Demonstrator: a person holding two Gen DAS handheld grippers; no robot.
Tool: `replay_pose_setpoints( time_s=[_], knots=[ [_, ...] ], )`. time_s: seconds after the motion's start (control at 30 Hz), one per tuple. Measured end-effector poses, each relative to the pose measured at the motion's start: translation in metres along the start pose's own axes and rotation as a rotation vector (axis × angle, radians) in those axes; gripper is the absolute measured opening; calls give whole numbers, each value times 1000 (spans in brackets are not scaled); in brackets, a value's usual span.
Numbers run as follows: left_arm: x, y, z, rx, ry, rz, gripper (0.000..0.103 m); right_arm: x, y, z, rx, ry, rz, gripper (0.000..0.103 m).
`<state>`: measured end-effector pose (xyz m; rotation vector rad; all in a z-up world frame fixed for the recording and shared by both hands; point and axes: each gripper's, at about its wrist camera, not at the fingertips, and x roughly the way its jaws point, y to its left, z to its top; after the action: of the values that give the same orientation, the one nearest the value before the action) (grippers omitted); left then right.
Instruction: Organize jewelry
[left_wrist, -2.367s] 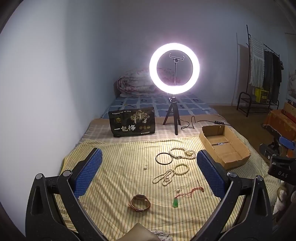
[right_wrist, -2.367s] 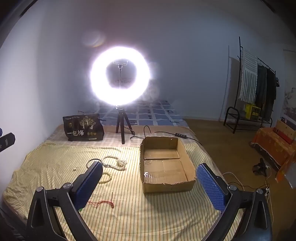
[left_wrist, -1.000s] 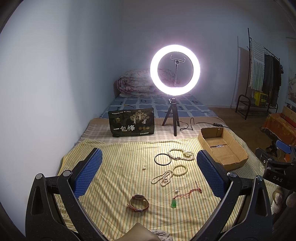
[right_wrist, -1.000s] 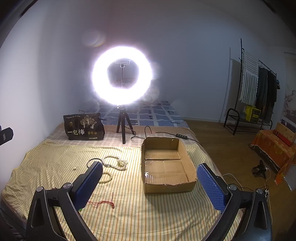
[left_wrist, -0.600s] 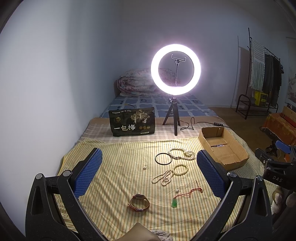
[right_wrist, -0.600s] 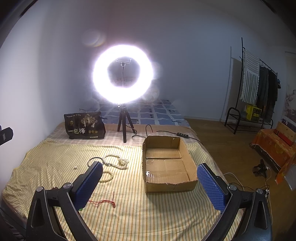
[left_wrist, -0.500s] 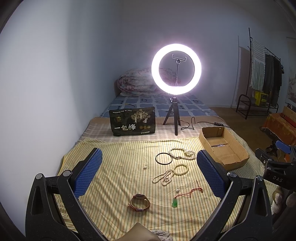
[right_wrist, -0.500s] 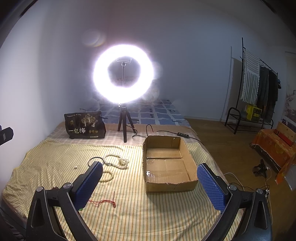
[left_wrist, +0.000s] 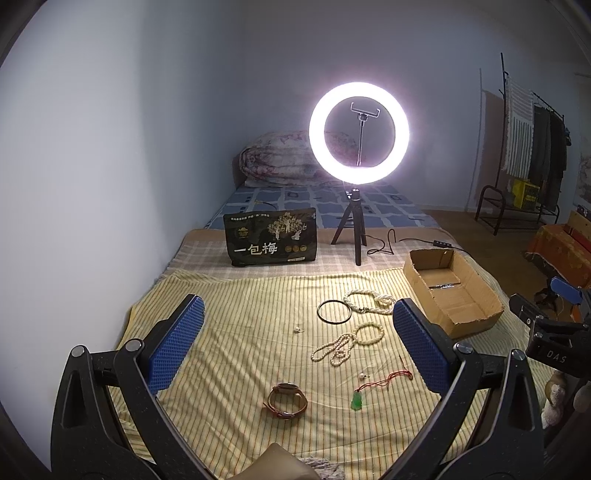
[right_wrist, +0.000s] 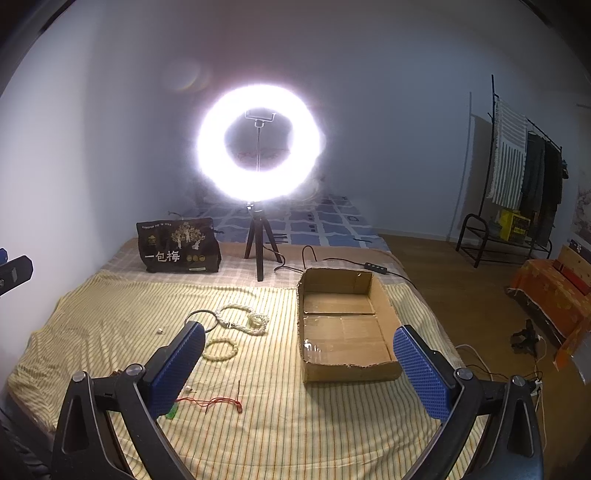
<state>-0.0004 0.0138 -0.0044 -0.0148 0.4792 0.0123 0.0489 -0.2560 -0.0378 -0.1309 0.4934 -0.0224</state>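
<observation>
We hold two grippers, both spread wide and carrying nothing: the left gripper (left_wrist: 295, 343) and the right gripper (right_wrist: 299, 363). Ahead of the left one we count seven pieces on the striped sheet (left_wrist: 229, 314): one black bangle (left_wrist: 334, 312), one thick bead rope (left_wrist: 367, 301), one bead bracelet (left_wrist: 370, 334), one thin pearl string (left_wrist: 332, 350), one watch (left_wrist: 287, 400), one red cord with a green pendant (left_wrist: 384, 384), and two tiny pale bits too small to name. One cardboard box (right_wrist: 384, 306) sits straight ahead of the right gripper, open-topped, near the sheet's right edge. The sheet between the grippers and the pieces lies bare. The right gripper's left finger (right_wrist: 177, 373) covers part of the green pendant.
</observation>
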Motion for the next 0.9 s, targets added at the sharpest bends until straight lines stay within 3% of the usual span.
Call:
replay_pose_setpoints(
  time_s=[0.23,0.53,0.83,0.9],
  knots=[
    [13,9,-3,10,35,23,103,10,11,-1,-33,34,11,103],
    [44,33,-14,-11,145,48,103,48,36,-22,-168,145,42,103],
    [87,60,-34,-56,314,11,103,95,57,-50,-256,312,218,102],
    [97,61,-40,-46,347,5,97,105,66,-58,-267,363,276,98]
  ],
)
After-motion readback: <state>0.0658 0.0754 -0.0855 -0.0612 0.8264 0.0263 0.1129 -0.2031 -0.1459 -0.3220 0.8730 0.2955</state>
